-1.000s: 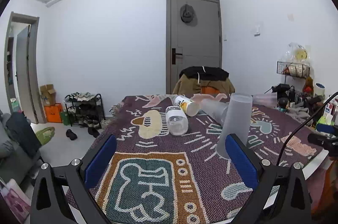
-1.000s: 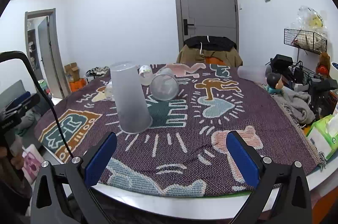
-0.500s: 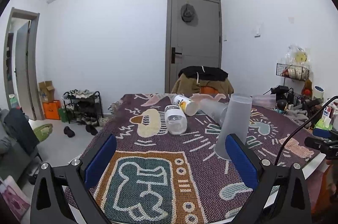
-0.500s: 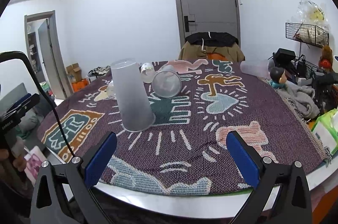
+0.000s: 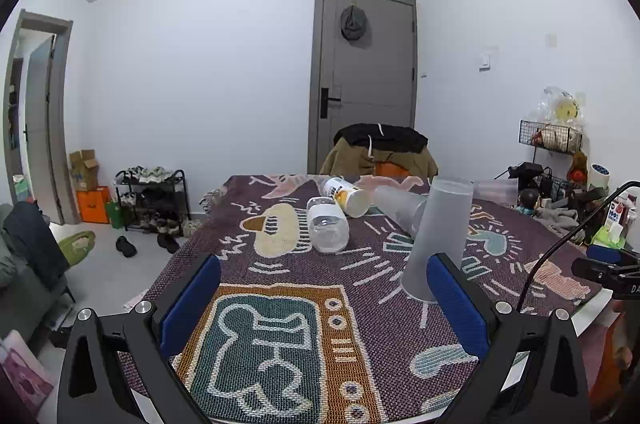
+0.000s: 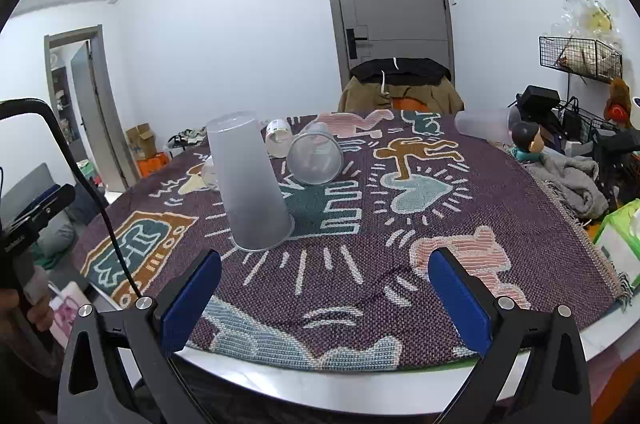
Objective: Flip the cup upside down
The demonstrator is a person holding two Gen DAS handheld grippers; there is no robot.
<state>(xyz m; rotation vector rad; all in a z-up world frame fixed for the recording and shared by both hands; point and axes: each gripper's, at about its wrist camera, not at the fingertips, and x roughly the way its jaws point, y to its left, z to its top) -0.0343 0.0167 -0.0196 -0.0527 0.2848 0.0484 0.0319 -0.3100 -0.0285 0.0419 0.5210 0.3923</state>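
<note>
A tall frosted plastic cup stands upside down, mouth on the patterned table cloth; it also shows in the left wrist view, just beyond the right finger. My left gripper is open and empty over the table's left edge. My right gripper is open and empty above the near table edge, the cup ahead and left of it.
A second frosted cup lies on its side behind the upright one. A clear bottle and a white labelled cup lie on the cloth. Clutter, a doll and grey cloth sit at right. A draped chair stands behind.
Both grippers have drawn back slightly and tilted up; the table appears lower and a little farther. The upside-down cup has not moved. Both stay open.
</note>
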